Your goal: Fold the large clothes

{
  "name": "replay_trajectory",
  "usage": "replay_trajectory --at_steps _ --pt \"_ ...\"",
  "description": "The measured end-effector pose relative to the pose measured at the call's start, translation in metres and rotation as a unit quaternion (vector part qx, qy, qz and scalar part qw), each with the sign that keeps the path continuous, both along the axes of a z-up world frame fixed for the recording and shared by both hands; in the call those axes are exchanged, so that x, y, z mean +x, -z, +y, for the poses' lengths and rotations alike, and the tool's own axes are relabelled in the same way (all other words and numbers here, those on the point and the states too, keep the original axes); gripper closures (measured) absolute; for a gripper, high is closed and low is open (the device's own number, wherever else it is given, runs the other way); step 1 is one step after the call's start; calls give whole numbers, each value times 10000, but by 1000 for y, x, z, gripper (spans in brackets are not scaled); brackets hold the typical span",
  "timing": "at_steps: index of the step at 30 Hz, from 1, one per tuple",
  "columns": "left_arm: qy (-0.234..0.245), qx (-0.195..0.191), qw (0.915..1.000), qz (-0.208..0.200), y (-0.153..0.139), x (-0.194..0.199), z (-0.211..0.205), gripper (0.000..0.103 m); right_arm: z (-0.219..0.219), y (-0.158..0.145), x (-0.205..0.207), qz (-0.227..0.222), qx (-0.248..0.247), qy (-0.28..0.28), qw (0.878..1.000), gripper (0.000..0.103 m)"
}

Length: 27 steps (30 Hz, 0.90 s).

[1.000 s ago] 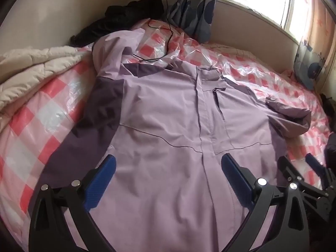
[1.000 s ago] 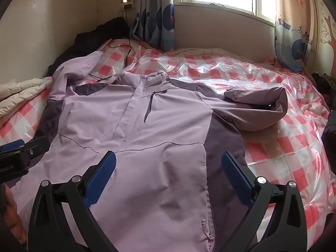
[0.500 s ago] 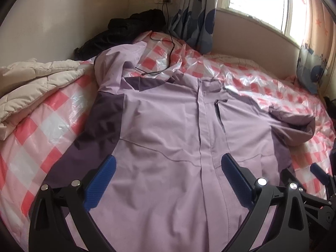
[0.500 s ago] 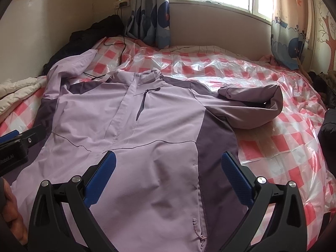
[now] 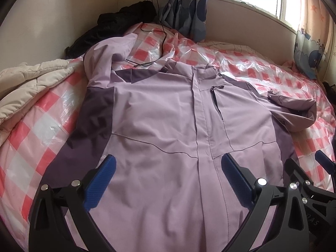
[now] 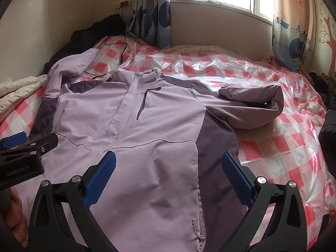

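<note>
A lilac jacket (image 5: 163, 126) with dark purple panels lies front-up and spread flat on the bed; it also shows in the right wrist view (image 6: 130, 130). Its right sleeve (image 6: 252, 107) is bent back across the bed; its left sleeve (image 5: 107, 56) runs up toward the wall. My left gripper (image 5: 168, 174) is open and empty, hovering over the jacket's lower front. My right gripper (image 6: 168, 172) is open and empty over the lower right front. The left gripper also shows at the left edge of the right wrist view (image 6: 23, 145).
The bed has a red-and-white checked cover under clear plastic (image 6: 273, 147). A cream quilt (image 5: 27, 79) lies at the left. A black garment (image 5: 117, 25) and a black cable (image 5: 155, 48) lie at the head. Curtains (image 6: 151, 16) hang by the window.
Both grippers have moved forward and a little up over the jacket, so more of the wall and window shows. Both stay open and empty; the jacket has not moved.
</note>
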<state>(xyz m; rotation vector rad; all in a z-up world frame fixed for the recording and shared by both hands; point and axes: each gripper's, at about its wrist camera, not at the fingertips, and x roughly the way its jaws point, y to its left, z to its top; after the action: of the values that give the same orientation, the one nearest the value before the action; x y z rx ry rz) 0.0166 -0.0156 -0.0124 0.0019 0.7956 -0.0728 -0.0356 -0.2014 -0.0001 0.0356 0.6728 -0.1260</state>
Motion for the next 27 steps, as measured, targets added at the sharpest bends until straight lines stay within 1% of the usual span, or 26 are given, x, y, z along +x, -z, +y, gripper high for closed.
replay_trajectory --at_steps 8,27 --pt "33 68 9999 135 5 3 -1 7 0 1 1 38 14 -2 10000 6" --pt "78 153 9996 216 10 5 -6 7 1 2 1 62 34 -19 10000 6"
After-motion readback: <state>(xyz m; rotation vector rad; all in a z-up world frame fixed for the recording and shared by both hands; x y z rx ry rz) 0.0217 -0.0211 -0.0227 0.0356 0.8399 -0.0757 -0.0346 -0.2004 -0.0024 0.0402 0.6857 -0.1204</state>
